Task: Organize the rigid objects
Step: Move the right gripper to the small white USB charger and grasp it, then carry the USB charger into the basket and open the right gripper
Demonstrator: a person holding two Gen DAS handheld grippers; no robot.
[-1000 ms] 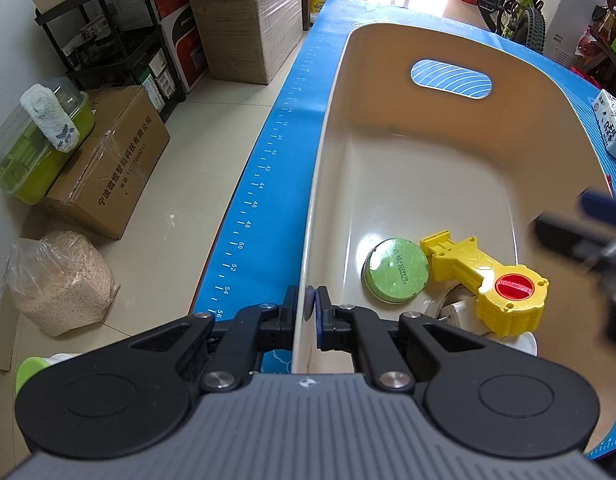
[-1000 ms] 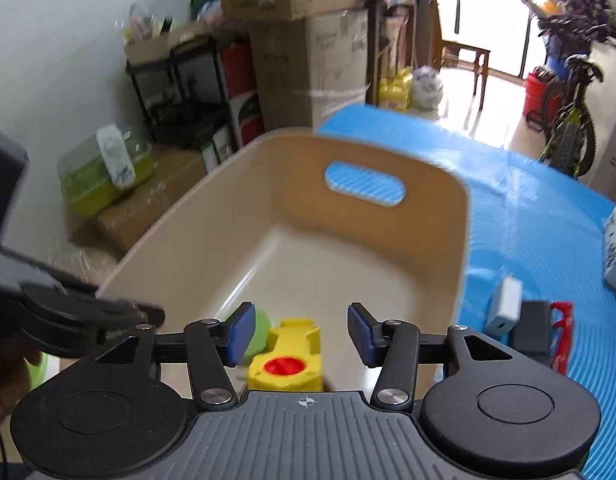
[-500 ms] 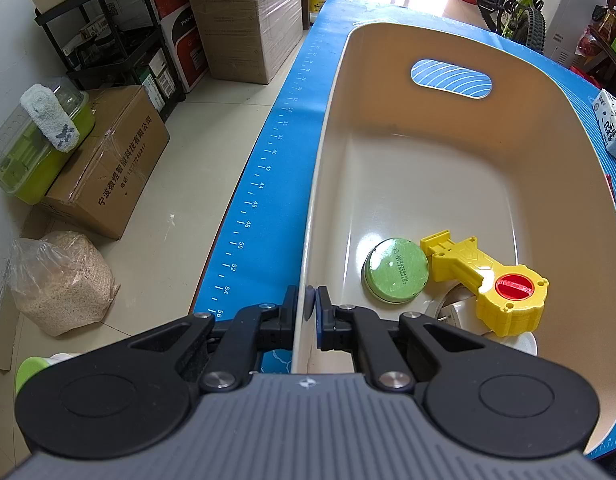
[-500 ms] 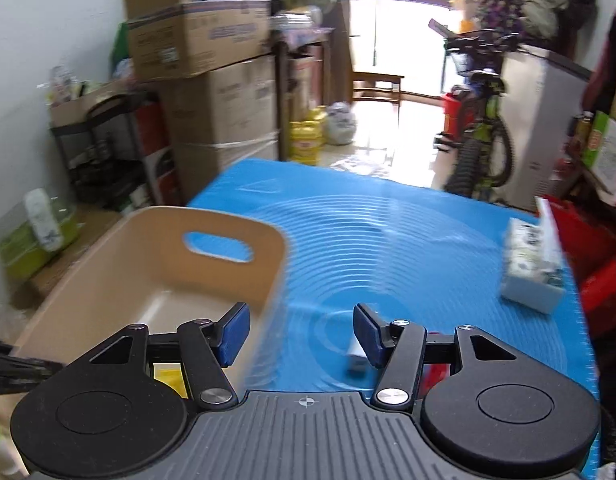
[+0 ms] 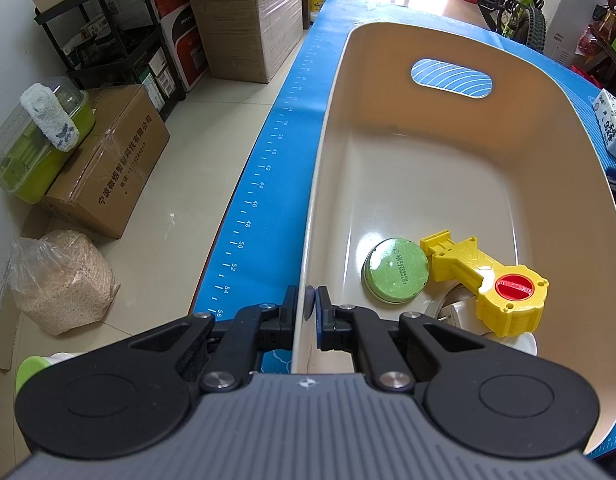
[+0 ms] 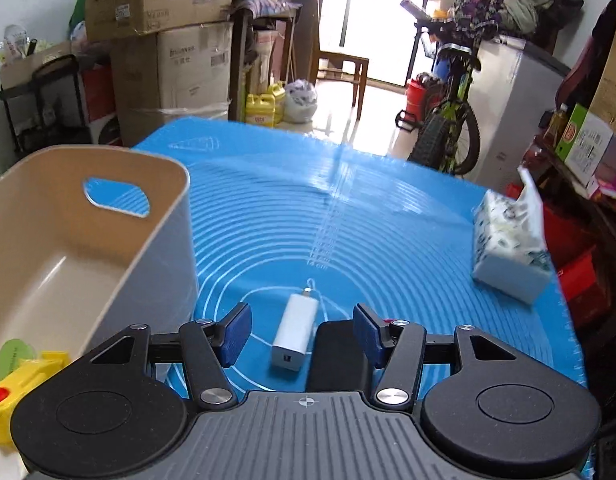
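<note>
A beige plastic bin (image 5: 332, 128) stands on the blue mat (image 6: 348, 216). My left gripper (image 5: 310, 308) is shut on the bin's near rim, one finger inside the wall and one outside. On the bin's floor lie a round green tin (image 5: 396, 270), a yellow toy with a red knob (image 5: 488, 280) and a white item (image 5: 448, 312) half hidden under the toy. My right gripper (image 6: 303, 333) is open just above the mat to the right of the bin (image 6: 155, 236). A white charger (image 6: 295, 332) and a black block (image 6: 338, 354) lie below and between its fingers, untouched.
A tissue pack (image 6: 508, 248) sits near the mat's right edge. Something red (image 6: 388, 321) peeks out behind the right finger. Cardboard boxes (image 5: 243, 20), a black shelf (image 5: 107, 40) and a sack of grain (image 5: 59, 280) stand on the floor left of the table; a bicycle (image 6: 448, 120) stands beyond it.
My right gripper has swung right and downward, from above the bin to above the mat over the charger. The left gripper and the bin have stayed put.
</note>
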